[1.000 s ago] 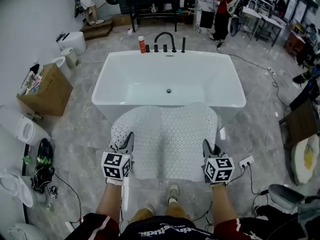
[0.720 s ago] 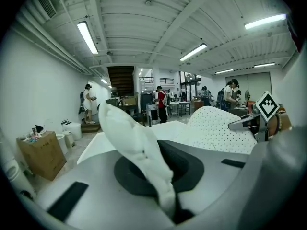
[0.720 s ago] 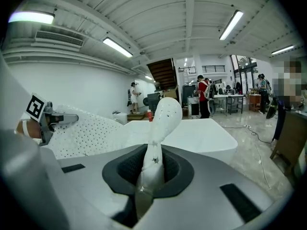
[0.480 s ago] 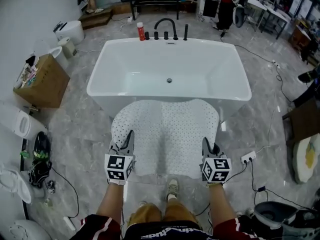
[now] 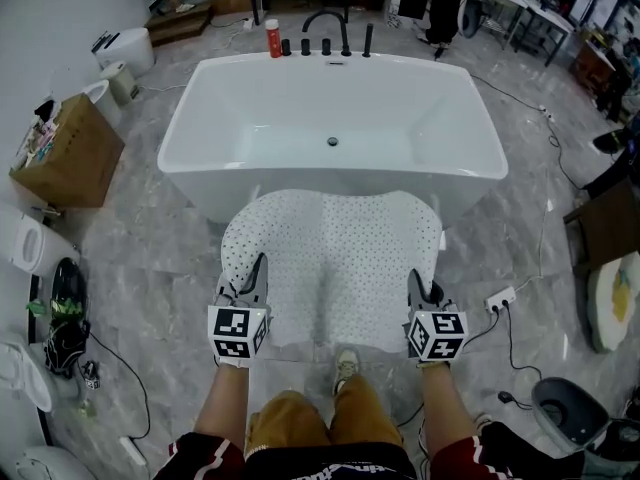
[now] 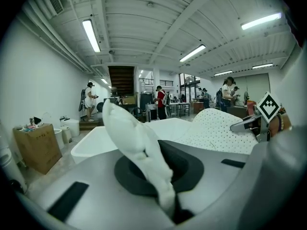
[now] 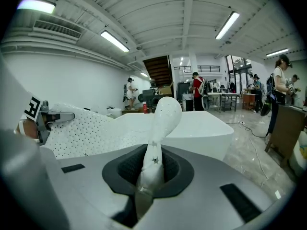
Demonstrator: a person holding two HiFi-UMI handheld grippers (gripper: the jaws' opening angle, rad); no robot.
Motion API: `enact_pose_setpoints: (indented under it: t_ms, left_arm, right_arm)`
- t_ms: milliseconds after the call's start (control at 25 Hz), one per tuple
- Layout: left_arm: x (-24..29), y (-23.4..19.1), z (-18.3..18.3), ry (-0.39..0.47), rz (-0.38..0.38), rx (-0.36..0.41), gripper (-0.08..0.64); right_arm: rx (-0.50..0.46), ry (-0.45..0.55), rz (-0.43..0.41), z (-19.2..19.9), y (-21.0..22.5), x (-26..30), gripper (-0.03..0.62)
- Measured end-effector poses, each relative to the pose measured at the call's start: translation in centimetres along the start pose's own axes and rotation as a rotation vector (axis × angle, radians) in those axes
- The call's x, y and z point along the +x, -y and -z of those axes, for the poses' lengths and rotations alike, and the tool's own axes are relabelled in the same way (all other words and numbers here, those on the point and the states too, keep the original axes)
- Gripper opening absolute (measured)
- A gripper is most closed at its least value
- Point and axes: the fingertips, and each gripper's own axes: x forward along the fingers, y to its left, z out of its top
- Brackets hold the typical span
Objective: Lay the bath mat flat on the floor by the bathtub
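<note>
Bath mat (image 5: 330, 268) white, perforated, humped, apparently off floor (image 5: 150, 243); left tool (image 5: 254, 271), right tool (image 5: 416, 286) each clamped on near corner.

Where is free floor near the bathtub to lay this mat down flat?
Bare grey floor lies in front of the bathtub, between the cardboard box at left and the power strip at right; the bath mat hangs over it. Crowded: the left edge with the black bag, the right with cables.
</note>
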Motion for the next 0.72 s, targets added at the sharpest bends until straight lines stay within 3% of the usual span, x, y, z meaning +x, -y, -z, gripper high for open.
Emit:
enact_pose_setpoints:
  t_ms: [400,720]
  left_arm:
    - [3.2,-0.4,10.7,0.007,0.029,-0.027,0.021]
    - [7.0,-0.5,19.9,0.04,0.057,-0.005,0.021]
  right_arm:
    - [0.005,0.005,0.037,9.6,0.4,4.4,0.046]
    - [-0.036,0.018,0.041,17.5,0.6,10.1,0.046]
